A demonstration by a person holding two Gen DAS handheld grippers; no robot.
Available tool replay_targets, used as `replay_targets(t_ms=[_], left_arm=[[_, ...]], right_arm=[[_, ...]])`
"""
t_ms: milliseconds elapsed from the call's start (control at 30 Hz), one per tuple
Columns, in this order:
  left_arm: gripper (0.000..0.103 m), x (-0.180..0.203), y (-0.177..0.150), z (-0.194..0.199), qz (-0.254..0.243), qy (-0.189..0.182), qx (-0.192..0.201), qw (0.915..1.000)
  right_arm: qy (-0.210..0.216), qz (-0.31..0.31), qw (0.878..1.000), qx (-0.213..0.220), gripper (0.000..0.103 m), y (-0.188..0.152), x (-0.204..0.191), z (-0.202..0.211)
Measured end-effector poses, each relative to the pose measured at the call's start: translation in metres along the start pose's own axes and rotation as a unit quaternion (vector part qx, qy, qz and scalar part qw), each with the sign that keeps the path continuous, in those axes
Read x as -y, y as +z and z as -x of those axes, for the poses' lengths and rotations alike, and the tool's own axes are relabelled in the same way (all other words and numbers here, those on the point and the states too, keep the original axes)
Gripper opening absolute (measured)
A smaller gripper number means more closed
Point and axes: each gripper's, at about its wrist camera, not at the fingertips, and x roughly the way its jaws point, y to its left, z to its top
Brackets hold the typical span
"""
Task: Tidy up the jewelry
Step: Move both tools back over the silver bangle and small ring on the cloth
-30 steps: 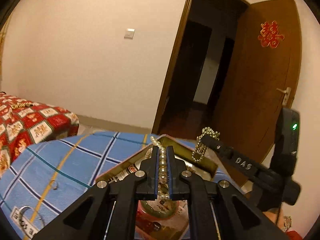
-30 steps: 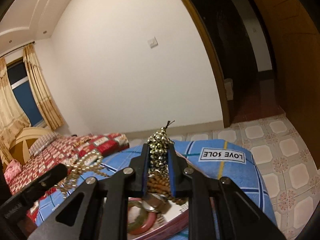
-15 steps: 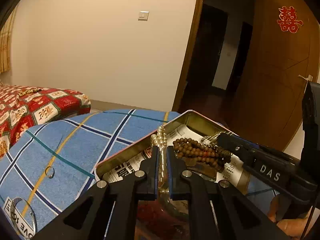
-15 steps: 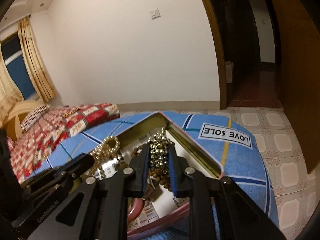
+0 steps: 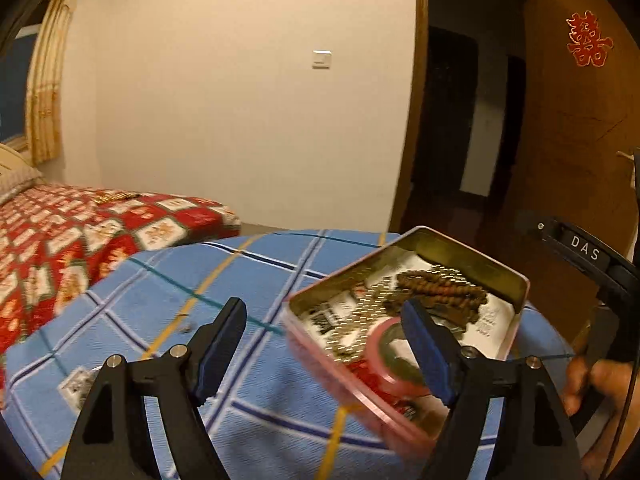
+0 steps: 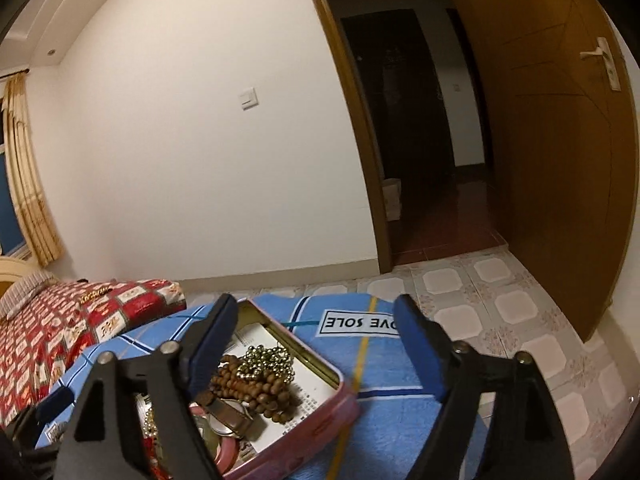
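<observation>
A shallow pink tin (image 5: 404, 412) with a gold-coloured inside lies open on a blue checked cloth (image 5: 248, 280), and the jewelry is gathered in it. In the right wrist view the tin (image 6: 316, 416) holds a heap of brown wooden beads (image 6: 256, 390) with a string of small shiny metal beads (image 6: 266, 360) piled on top of it; just beside them lies a watch (image 6: 228, 420), and the curve of a pink bangle (image 6: 226, 450) shows near the tin's near edge. Printed paper (image 6: 308, 396) lines the bottom. From the left wrist view the same brown beads (image 5: 444, 290) sit toward the far end of the tin, a blurred streak of pale beads (image 5: 356, 326) runs across the middle, and the pink bangle (image 5: 390, 360) lies at the near end. The left hand-held gripper (image 5: 324, 350) is spreading its jaws — nothing is between the blue pads, one of which is over the cloth and the other over the tin. The right hand-held gripper (image 6: 316, 344) is likewise opening over the tin's far corner, and its pads press on nothing. A bed with a red patterned cover (image 5: 80, 236) stands beyond the cloth; a small gold-coloured piece (image 5: 116, 197) lies on it, well apart from the tin.
</observation>
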Motion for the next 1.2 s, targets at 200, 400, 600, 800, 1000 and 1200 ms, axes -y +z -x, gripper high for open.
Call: replay_targets(t_ms=[200, 400, 600, 800, 1000, 1200], left_arm=[[0.08, -0.009, -0.006, 0.001, -0.003, 0.038, -0.005, 0.9993], [0.08, -0.016, -0.012, 0.006, -0.003, 0.043, -0.017, 0.9989], [0.08, -0.023, -0.019, 0.012, -0.004, 0.045, -0.039, 0.9982], [0.08, -0.039, -0.028, 0.023, 0.004, 0.056, -0.056, 0.9968], [0.08, -0.07, -0.035, 0.038, 0.02, 0.075, -0.069, 0.9946], [0.08, -0.11, -0.039, 0.049, 0.065, 0.082, -0.08, 0.9912]], right_arm=[[-0.002, 0.027, 0.999, -0.017, 0.092, -0.01, -0.019, -0.003], [0.005, 0.048, 0.999, -0.025, 0.092, -0.025, -0.038, 0.001], [0.012, 0.078, 0.997, -0.023, 0.092, -0.037, -0.058, 0.02], [0.035, 0.069, 0.996, -0.053, 0.092, -0.048, -0.066, 0.027], [0.056, 0.082, 0.993, -0.061, 0.092, -0.06, -0.087, 0.037], [0.085, 0.115, 0.988, -0.065, 0.092, -0.071, -0.115, 0.044]])
